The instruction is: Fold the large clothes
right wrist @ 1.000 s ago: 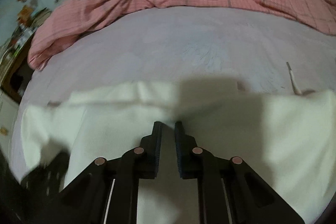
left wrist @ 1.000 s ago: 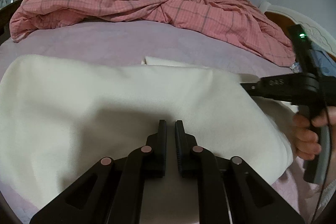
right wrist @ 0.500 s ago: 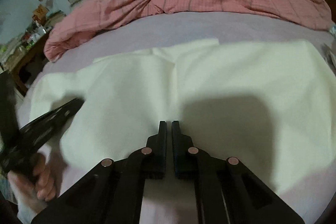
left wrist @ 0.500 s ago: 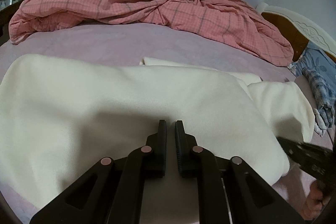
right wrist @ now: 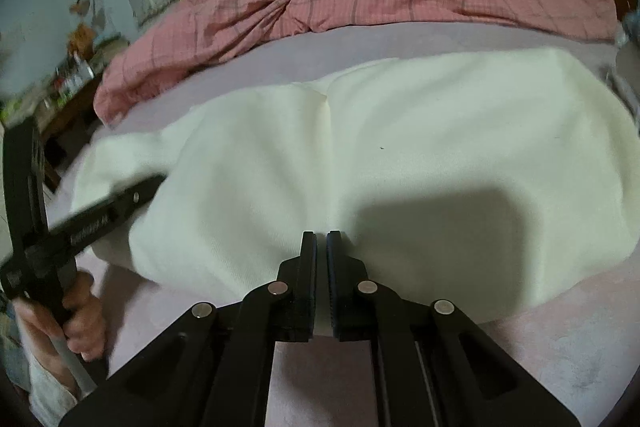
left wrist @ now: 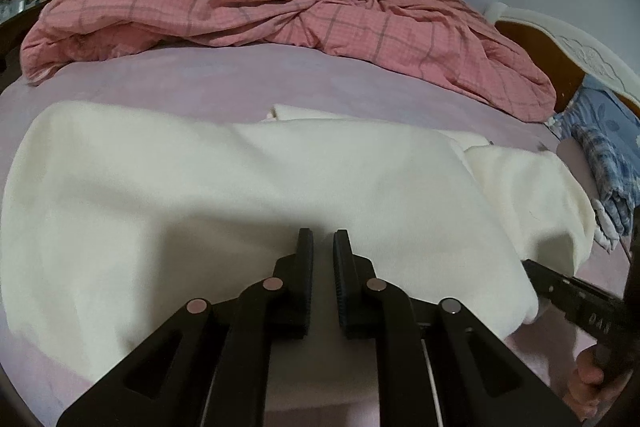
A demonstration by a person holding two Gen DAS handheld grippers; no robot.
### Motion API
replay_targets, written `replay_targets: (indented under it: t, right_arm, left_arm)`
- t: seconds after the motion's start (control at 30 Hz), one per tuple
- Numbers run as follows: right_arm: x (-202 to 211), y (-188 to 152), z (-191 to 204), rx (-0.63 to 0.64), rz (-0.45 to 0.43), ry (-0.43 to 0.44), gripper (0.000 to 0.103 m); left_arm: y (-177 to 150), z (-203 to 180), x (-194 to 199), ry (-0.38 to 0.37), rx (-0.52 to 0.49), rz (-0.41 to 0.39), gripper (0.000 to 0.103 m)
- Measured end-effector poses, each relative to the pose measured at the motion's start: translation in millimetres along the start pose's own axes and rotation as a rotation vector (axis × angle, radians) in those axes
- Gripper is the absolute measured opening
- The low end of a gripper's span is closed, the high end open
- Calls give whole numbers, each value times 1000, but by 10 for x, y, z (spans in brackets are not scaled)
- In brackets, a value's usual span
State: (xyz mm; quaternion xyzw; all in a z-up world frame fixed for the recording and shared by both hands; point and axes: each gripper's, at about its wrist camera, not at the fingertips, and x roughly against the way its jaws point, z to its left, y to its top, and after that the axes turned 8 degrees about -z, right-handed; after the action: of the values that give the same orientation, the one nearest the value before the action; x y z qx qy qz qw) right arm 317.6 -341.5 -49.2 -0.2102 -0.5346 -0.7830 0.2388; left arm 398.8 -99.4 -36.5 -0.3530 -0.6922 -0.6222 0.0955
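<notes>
Since 1 s ago the right gripper [right wrist: 321,239] has pulled back off the cream garment [right wrist: 400,155] to its near edge; jaws nearly together, nothing between them. Left gripper [left wrist: 322,239] unmoved, jaws a narrow gap apart, nothing gripped, tips over the cloth. Garment lies flat on the lilac bedsheet [left wrist: 200,79], folded, w/ pink checked quilt [left wrist: 280,11] bunched behind, apart from it.

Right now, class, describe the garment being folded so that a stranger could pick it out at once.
Start at the bed, covered by a lilac sheet. A rumpled pink checked quilt is heaped along its far side, and blue checked cloth lies at one end. The garment is the big plain cream piece spread flat on the near side, the only unpatterned fabric.
</notes>
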Motion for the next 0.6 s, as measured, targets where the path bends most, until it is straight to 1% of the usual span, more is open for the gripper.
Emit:
replay_targets:
  t: [0.07, 0.13, 0.17, 0.2, 0.23, 0.27, 0.3, 0.4, 0.47, 0.53, 0.6]
  right_arm:
    - [6, -7, -78, -61, -21, 5, 0]
    - [17, -9, -74, -62, -31, 4, 0]
    - [13, -4, -60, -55, -29, -2, 0]
    - [6, 7, -28, -32, -20, -12, 0]
    - [-4, 15, 10, 0, -12, -21, 0]
    - [-24, 30, 87, 60, -4, -34, 0]
    - [-27, 33, 104, 81, -2, -36, 0]
    - [-24, 36, 69, 66, 0, -22, 0]
    - [-32, 38, 84, 80, -1, -26, 0]
    - [-38, 24, 107, 103, -3, -35, 0]
    - [-47, 26, 128, 119, -7, -46, 0]
  left_arm:
    - [-16, -3, 28, 7, 7, -5, 10]
    - [-19, 13, 65, -1, 29, -1, 10]
    - [-15, 10, 68, 2, 27, 18, 10]
    - [7, -12, 62, 17, 3, 51, 8]
    - [31, -29, 56, 35, -12, 69, 7]
    - [53, -27, 35, 56, -9, 82, 4]
    - [78, -21, -24, 80, -5, 96, 3]
    - [211, 18, -309, 104, -18, 123, 3]
    - [359, 93, -520, 82, 9, 149, 3]
    - [521, 225, -775, 43, 96, 200, 3]
    - [600, 368, -955, -14, 190, 248, 4]
